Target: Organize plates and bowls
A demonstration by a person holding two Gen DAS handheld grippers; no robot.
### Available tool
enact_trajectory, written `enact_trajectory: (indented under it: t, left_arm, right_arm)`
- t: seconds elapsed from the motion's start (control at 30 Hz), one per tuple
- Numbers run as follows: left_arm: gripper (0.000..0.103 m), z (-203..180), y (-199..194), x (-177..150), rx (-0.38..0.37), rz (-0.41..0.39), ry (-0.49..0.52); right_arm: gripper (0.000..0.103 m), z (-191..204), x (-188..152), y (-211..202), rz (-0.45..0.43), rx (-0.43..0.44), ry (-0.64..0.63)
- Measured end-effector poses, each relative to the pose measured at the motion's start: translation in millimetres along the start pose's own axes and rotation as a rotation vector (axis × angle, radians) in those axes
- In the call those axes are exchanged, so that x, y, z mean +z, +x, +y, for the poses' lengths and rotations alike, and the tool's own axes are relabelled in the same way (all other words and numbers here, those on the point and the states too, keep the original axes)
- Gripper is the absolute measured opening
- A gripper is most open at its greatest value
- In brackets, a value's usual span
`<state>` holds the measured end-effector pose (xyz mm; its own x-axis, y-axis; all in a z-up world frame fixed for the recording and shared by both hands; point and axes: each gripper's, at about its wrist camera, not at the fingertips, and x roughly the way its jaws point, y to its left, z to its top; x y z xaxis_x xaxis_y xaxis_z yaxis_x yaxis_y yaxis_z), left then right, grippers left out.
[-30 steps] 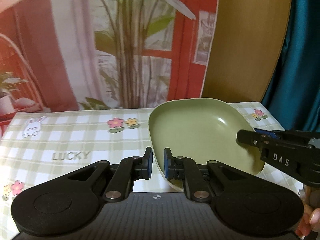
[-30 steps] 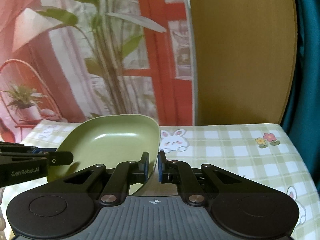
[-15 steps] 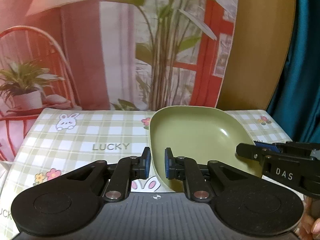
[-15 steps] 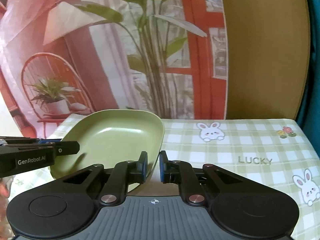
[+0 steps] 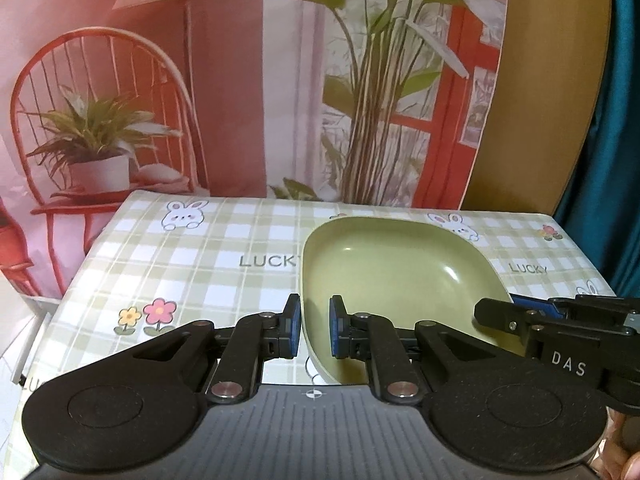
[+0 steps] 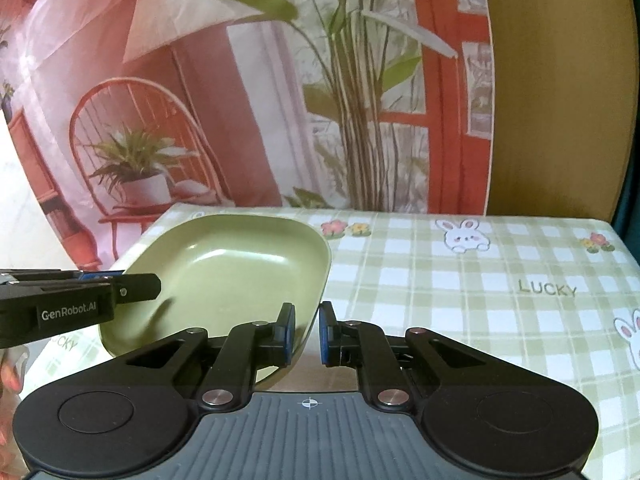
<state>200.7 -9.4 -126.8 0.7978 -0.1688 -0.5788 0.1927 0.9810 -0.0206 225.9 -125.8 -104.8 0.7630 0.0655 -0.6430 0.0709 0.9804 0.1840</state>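
The smooth, rounded-square green dish (image 5: 394, 268) is held up over the checked tablecloth (image 5: 200, 264), near its front edge. The left gripper (image 5: 314, 330) pinches its left rim. The right gripper (image 6: 307, 330) pinches its right rim, fingers narrow.

The green plate (image 5: 396, 276), pinched at opposite rims by the left gripper (image 5: 314, 330) and the right gripper (image 6: 307, 332), travels leftward over the table (image 5: 192, 264). A red chair with a potted plant on the backdrop (image 5: 100, 128), barely visible earlier, now sits fully in both views, and the teal curtain (image 5: 616, 120) shrinks toward the right edge.
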Motion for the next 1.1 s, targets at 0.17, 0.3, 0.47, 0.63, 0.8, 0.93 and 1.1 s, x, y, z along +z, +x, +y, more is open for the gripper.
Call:
enact_trajectory:
  t: [0.17, 0.3, 0.47, 0.63, 0.8, 0.93, 1.1]
  left_arm:
    - [0.014, 1.4, -5.2, -5.6, 0.001, 0.017, -0.006]
    - [0.014, 0.1, -7.6, -9.1, 0.0, 0.031, -0.009]
    - [0.017, -1.5, -11.1, -15.4, -0.01, 0.049, -0.01]
    - [0.019, -3.1, -15.0, -26.1, -0.029, 0.067, -0.017]
    - [0.019, -0.5, -18.3, -37.9, -0.052, 0.093, -0.031]
    - [0.019, -1.2, -22.4, -45.5, -0.052, 0.108, -0.033]
    - [0.019, -5.9, -26.2, -53.7, -0.053, 0.12, -0.034]
  right_arm:
    - [0.011, 3.3, -7.9, -3.3, 0.016, -0.002, 0.004]
    - [0.011, 3.4, -12.5, -6.6, 0.025, -0.003, 0.007]
    - [0.011, 0.4, -19.1, -11.0, 0.037, 0.001, 0.009]
    - [0.011, -2.6, -28.5, -15.8, 0.052, 0.001, 0.008]
    - [0.012, -3.8, -39.7, -21.2, 0.071, 0.014, 0.002]
    - [0.012, -4.7, -48.0, -24.5, 0.083, 0.027, 0.0]
    - [0.014, -10.8, -58.8, -24.8, 0.1, 0.031, 0.018]
